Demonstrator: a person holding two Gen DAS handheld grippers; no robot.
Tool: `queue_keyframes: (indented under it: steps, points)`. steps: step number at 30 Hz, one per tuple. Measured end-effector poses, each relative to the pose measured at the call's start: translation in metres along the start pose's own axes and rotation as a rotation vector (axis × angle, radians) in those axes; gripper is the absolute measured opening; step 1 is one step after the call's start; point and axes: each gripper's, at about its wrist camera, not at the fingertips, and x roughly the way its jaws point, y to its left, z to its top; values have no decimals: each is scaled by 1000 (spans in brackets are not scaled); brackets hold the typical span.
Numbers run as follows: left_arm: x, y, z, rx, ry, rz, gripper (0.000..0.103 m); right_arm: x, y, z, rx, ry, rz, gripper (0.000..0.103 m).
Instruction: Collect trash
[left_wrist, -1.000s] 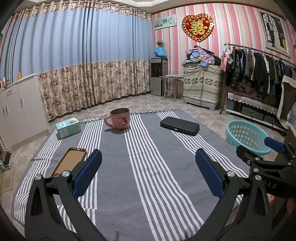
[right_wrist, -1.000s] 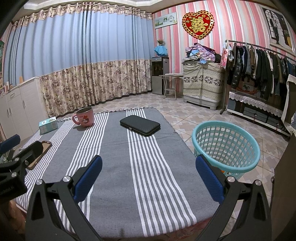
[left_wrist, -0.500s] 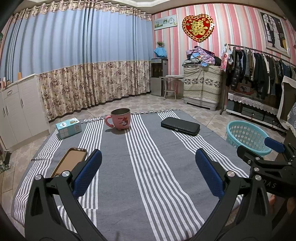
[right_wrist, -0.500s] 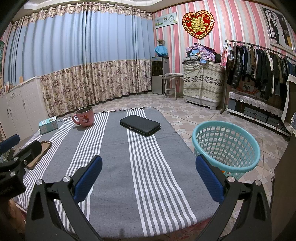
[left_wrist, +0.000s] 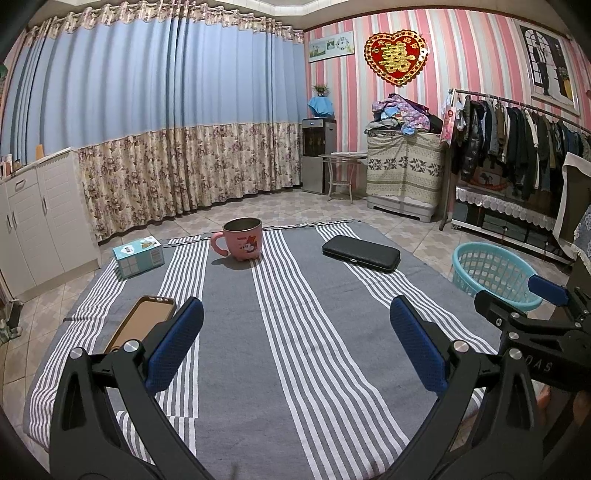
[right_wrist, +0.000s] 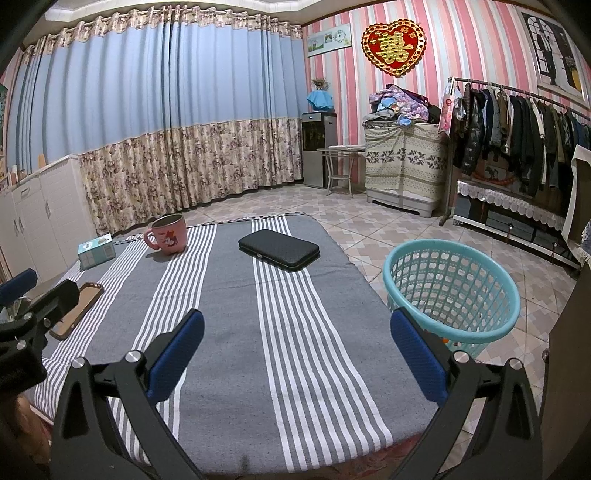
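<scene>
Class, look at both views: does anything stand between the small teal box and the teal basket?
Yes. The pink mug and flat black case lie on the striped cloth between the small teal cardboard box and the teal plastic basket.

Mug (left_wrist: 243, 239) left of case (left_wrist: 361, 253), basket (right_wrist: 450, 291) right

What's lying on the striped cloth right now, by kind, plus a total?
Pink mug: 1
Black case: 1
Teal box: 1
Phone case: 1
Total: 4
The teal basket stands on the floor beside the cloth, not counted.
</scene>
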Motion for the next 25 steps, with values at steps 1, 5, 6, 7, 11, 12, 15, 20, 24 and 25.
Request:
queue_keyframes:
  steps: [1,5,6,7,11,12,15,20,24,25]
  points:
    - [1,1,0,-1,0,1,98,0,0,0,0,-1,0,99]
    - [0,0,0,1,-2,0,98,1,0,0,5,0,0,99]
    - [1,3,2,2,-4,0,98,0,0,0,4,-1,1,99]
    - [2,4,3,3,-5,1,98,0,1,0,3,-4,2,99]
    - [2,11,8,-1,-14,5,98,0,3,1,-4,-8,6,99]
    - [0,12,10,-2,-15,6,98,0,3,1,-4,-8,7,99]
    - [2,18,13,-3,-18,8,98,0,3,1,-2,-9,7,99]
    - [4,22,15,-4,-26,17,98,0,3,1,-4,-8,6,99]
    - [6,26,16,-12,-24,14,98,0,3,1,-4,-8,6,99]
    - [7,27,18,-12,-24,13,98,0,3,1,-3,-8,6,99]
